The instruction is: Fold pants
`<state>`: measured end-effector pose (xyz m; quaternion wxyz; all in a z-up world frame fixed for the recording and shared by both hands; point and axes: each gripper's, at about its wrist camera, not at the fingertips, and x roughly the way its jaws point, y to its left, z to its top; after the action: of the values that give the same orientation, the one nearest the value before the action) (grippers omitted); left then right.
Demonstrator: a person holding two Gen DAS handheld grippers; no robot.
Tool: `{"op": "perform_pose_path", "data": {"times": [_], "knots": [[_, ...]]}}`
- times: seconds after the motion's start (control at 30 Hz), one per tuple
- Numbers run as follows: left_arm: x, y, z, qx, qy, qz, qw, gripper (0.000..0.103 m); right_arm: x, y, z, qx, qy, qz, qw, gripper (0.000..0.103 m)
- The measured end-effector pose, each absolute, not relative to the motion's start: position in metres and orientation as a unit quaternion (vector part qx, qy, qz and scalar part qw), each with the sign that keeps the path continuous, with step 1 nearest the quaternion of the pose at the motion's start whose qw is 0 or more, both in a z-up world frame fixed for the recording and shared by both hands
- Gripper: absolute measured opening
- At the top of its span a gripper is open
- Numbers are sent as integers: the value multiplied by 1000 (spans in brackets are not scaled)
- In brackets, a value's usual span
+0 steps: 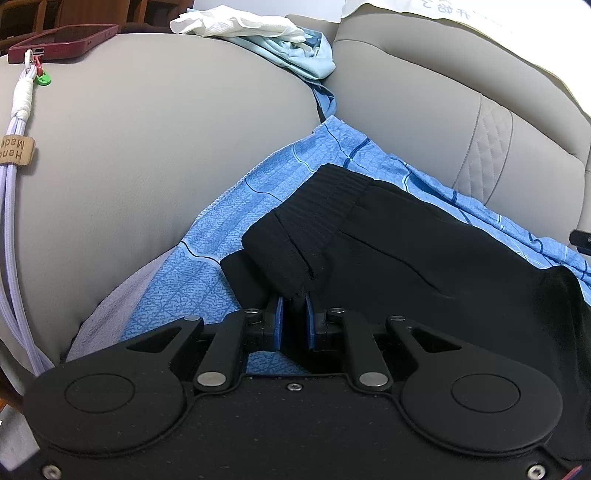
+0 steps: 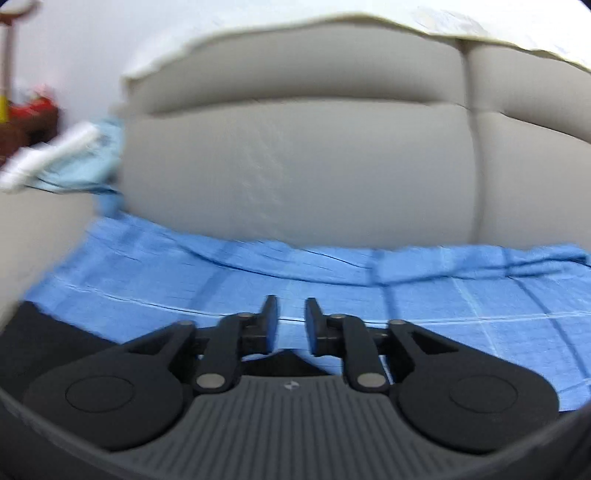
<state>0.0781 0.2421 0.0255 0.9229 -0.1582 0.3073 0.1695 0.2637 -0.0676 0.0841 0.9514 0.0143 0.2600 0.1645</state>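
Observation:
Black pants [image 1: 399,243] with a ribbed cuff lie on a blue patterned cloth [image 1: 229,206] spread over a grey sofa seat. My left gripper [image 1: 294,301] is shut on a fold of the black pants near the ribbed cuff. In the right wrist view, which is blurred, my right gripper [image 2: 291,312] is open and empty above the blue cloth [image 2: 369,295]. A part of the black pants [image 2: 48,343] shows at the lower left and under the gripper body.
A grey sofa armrest [image 1: 147,155] rises at the left, with a red phone [image 1: 62,40] and a lavender strap [image 1: 14,184] on it. White tissue [image 1: 236,22] and a light blue garment [image 1: 295,55] lie at the back. The sofa backrest [image 2: 314,166] stands ahead.

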Motion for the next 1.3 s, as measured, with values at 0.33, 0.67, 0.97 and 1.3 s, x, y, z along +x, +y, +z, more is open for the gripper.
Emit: {"op": "perform_pose_path", "data": {"times": [0.33,0.67,0.97,1.3], "knots": [[78,242,25,-158,307,170,923,14,242,-50,39,-57,305,248,918,59],[76,245,25,-165,306,165,923,14,278,-130,27,-42,318,32,946,83],[50,257,33,-220,245,194,924,60,241,-165,51,-5,279,15,960,88],[59,276,20,-350,257,131,891,88,122,-197,43,-7,254,-21,967,93]]}}
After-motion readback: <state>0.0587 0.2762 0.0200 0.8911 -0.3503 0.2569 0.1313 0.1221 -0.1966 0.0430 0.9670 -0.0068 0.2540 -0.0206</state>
